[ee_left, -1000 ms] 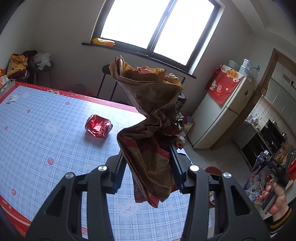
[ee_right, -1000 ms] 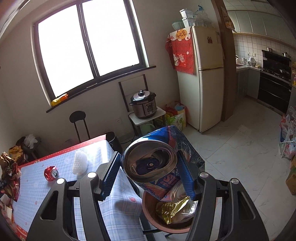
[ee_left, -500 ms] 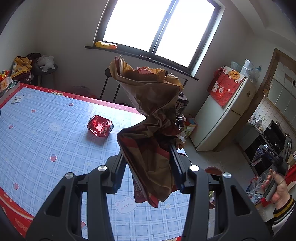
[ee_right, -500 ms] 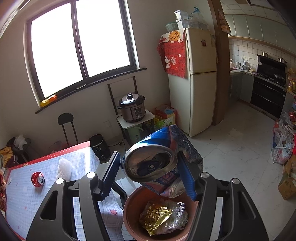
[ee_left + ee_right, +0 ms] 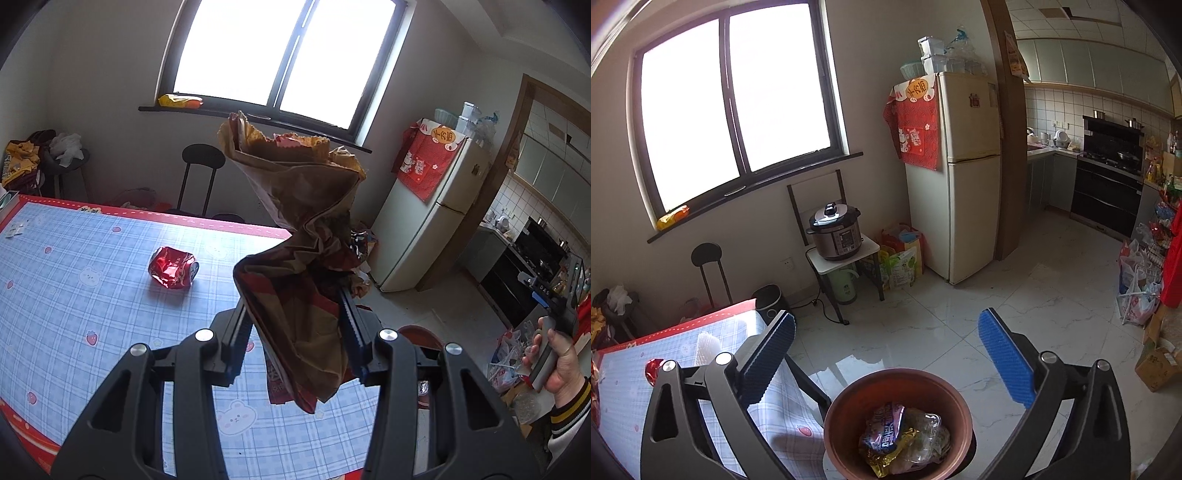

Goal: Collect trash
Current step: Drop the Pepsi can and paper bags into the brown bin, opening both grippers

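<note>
Your left gripper (image 5: 293, 332) is clamped on one crumpled brown-and-red paper bag (image 5: 295, 258), which stands upright between its two fingers above the blue checked table (image 5: 74, 295). One crushed red can (image 5: 173, 267) lies on that table, well apart from the bag, and it shows again as a red sliver at the left of the right wrist view, near one white ridged object (image 5: 708, 345) on the same tablecloth. Your right gripper (image 5: 886, 354) hangs spread wide and holds nothing, its two blue pads (image 5: 1006, 356) apart above one brown round bin (image 5: 846, 402) that stands on the floor just beside the table's corner. Inside the bin lies a heap of trash (image 5: 905, 435): a gold wrapper, a blue-and-pink printed piece and some clear plastic, too tangled to count exactly. Your right hand (image 5: 557, 363) grips its handle at the far right of the left wrist view. Behind stand one cream fridge (image 5: 960, 177), one pressure cooker (image 5: 836, 230) on a small white stand, and one black stool (image 5: 707, 258) under the window.
</note>
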{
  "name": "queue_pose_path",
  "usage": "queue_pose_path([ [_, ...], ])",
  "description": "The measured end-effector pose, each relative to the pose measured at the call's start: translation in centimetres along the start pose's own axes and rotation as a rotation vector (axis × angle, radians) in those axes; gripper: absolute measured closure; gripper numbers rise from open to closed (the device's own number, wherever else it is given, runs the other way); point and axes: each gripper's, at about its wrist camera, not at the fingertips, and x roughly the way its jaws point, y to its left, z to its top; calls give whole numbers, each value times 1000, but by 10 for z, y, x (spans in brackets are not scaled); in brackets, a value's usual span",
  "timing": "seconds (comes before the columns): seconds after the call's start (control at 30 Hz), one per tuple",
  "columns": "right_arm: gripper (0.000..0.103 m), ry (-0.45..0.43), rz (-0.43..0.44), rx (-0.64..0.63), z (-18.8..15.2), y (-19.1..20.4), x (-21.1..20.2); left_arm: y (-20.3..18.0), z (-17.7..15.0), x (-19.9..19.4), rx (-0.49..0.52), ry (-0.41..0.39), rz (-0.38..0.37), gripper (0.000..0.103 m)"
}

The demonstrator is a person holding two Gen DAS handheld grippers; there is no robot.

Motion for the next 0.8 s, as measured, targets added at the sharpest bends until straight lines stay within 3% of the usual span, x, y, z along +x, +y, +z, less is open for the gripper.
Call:
queue_pose_path([
  [0.2, 6, 1, -41, 33, -7, -29, -24, -62, 9, 27, 101, 19, -126, 56],
  [0.43, 6, 26, -103, 66, -25, -76, -49, -174, -1, 82, 210, 86, -330, 56],
  [0.67, 6, 36, -187, 94, -36, -128, -69, -278, -13, 136, 283, 121, -462, 56],
  [0.77, 6, 34, -217, 108, -37, -145, -74, -312, -14, 149, 302, 109, -498, 42],
  [0.8, 6, 32, -222, 113, -37, -149, -76, -319, -14, 151, 306, 95, -512, 23],
])
